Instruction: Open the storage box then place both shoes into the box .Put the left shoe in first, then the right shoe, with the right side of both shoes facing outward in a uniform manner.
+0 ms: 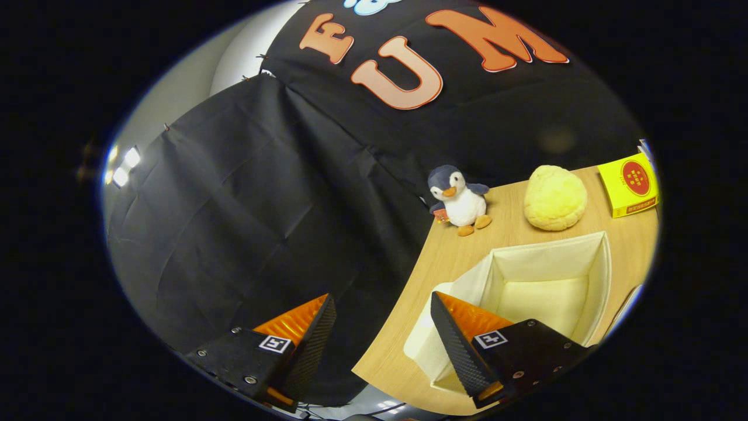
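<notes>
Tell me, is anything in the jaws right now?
Nothing held: the gripper is open with a bare gap, near the table edge beside the open storage box.

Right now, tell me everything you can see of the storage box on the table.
The storage box is a cream, soft-sided fabric box, open at the top, with nothing seen inside. It sits on the wooden table, nearer than the toy penguin and the yellow bun-shaped thing. The open tongs hold nothing; one finger overlaps its near corner, contact unclear.
</notes>
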### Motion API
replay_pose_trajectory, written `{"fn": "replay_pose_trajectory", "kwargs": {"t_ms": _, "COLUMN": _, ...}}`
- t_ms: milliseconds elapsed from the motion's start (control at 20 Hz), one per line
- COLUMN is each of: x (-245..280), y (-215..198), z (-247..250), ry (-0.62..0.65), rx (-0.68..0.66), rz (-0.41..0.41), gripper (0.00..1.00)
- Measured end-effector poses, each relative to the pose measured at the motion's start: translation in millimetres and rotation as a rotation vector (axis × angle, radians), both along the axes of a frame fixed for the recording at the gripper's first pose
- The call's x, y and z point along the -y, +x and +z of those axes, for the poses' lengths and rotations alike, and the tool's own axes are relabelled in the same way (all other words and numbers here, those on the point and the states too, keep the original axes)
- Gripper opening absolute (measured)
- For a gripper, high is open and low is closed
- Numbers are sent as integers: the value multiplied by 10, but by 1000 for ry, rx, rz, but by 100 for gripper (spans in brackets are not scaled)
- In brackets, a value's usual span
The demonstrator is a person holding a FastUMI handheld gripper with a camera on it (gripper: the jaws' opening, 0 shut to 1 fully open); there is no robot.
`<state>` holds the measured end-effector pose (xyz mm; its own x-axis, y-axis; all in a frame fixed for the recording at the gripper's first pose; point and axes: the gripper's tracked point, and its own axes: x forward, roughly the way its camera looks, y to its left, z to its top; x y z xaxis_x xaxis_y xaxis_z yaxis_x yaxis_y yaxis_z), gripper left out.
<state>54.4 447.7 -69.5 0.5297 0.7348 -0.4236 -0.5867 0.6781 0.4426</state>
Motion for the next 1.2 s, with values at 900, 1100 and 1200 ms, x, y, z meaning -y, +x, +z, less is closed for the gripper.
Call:
{"fn": "replay_pose_trajectory", "kwargs": {"t_ms": 900, "x": 2729, "y": 578, "z": -321, "ry": -161, "rx": 59, "rz": -451, "gripper": 98}}
{"fn": "replay_pose_trajectory", "kwargs": {"t_ms": 1100, "x": 3382, "y": 524, "z": -577, "ry": -227, "rx": 36, "rz": -541, "gripper": 98}}
{"fn": "replay_pose_trajectory", "kwargs": {"t_ms": 1200, "x": 3660, "y": 489, "z": -687, "ry": -253, "rx": 28, "rz": -573, "gripper": 98}}
